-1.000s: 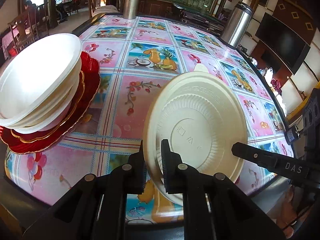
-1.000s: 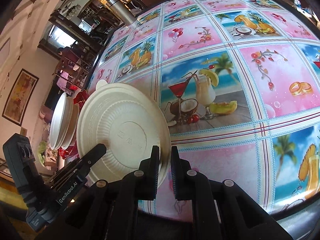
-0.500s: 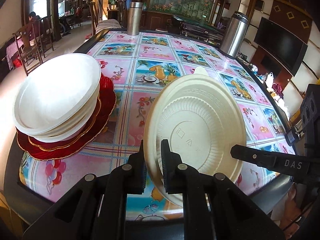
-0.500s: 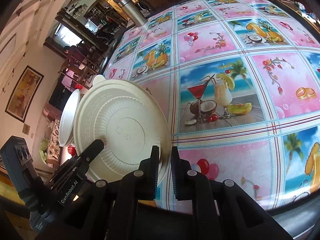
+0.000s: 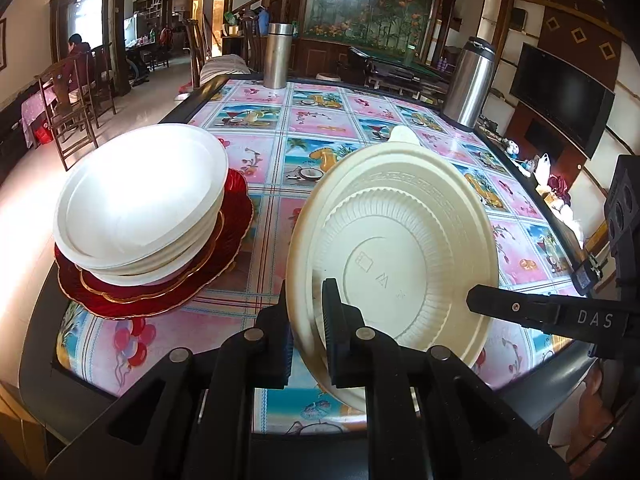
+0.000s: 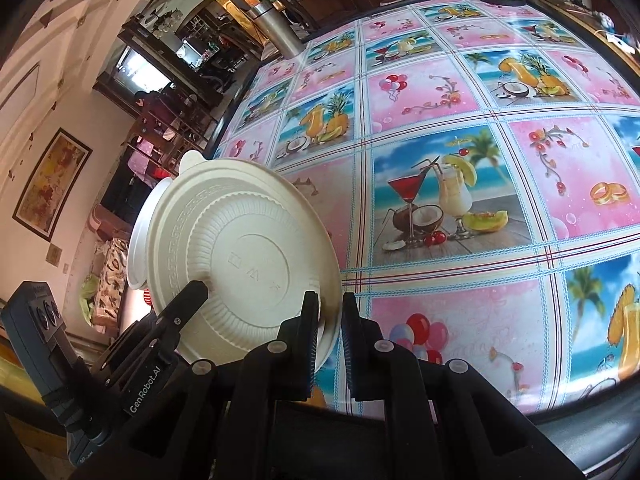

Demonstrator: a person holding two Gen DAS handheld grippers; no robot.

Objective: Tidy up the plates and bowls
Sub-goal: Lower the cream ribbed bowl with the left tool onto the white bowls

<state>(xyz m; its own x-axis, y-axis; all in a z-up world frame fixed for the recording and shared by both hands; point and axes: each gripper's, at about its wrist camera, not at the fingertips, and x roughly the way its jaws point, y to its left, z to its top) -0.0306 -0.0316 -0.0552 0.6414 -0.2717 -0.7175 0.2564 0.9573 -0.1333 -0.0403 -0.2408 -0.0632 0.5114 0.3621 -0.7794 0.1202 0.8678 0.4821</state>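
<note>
Together the left tongs (image 5: 306, 330) and right tongs (image 6: 329, 334) pinch opposite rims of a cream plate (image 5: 394, 248) (underside facing the cameras) above the table (image 6: 460, 296), with stacked white bowls (image 5: 140, 200) left of it

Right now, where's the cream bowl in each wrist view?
Left wrist: cream bowl centre-right, underside to camera, rim pinched by the left gripper.
Right wrist: same bowl lower left, rim pinched by the right gripper.
Shared landmark: steel flask at the table's far edge.
</note>
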